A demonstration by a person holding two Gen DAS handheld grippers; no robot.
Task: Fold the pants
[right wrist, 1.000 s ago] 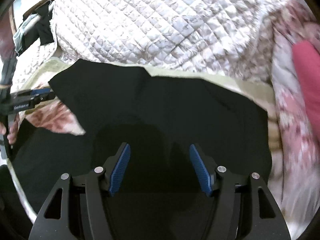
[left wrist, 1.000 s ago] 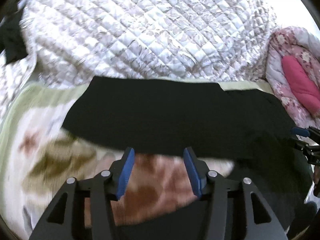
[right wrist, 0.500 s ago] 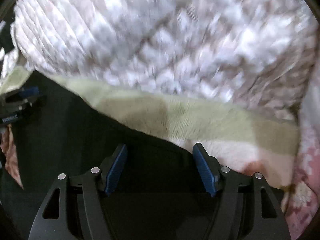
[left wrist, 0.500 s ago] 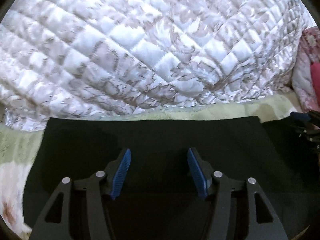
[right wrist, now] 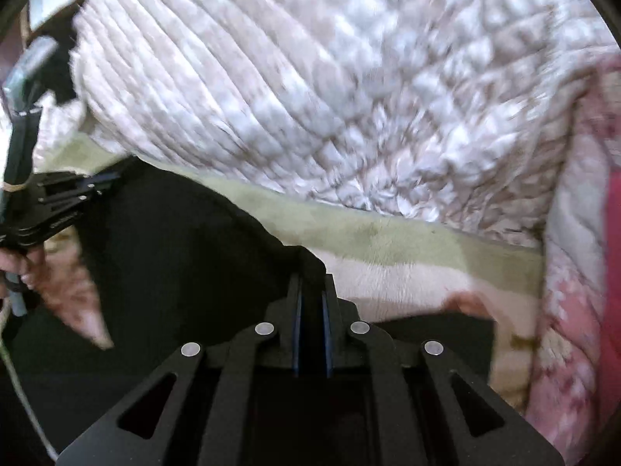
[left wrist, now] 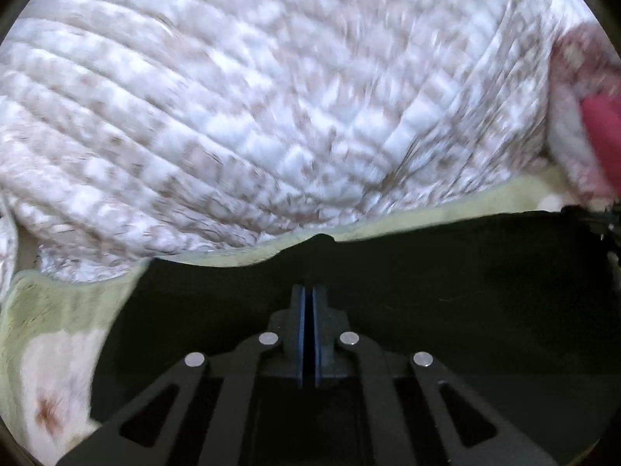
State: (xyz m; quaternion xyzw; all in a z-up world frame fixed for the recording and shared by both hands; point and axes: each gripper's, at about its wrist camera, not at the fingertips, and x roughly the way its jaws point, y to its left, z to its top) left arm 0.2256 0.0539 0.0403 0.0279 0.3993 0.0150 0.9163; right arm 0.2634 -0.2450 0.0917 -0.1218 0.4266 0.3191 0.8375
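The black pants [left wrist: 446,291] lie on a pale green and white blanket [left wrist: 62,310]. My left gripper [left wrist: 309,295] is shut on the pants' far edge, its blue pads pressed together on the cloth. In the right wrist view the pants [right wrist: 174,264] fill the lower left. My right gripper [right wrist: 310,283] is shut on a corner of the pants, black cloth between its pads. The left gripper [right wrist: 104,180] shows at the far left of that view, pinching the same edge.
A white quilted cover [left wrist: 271,97] rises just behind the pants and shows in the right wrist view [right wrist: 349,97]. A pink floral quilt [right wrist: 582,272] lies at the right. The blanket [right wrist: 407,256] shows beyond the pants' edge.
Both grippers were open over the pants; now both have shut on the pants' far edge. Both views are blurred from motion.
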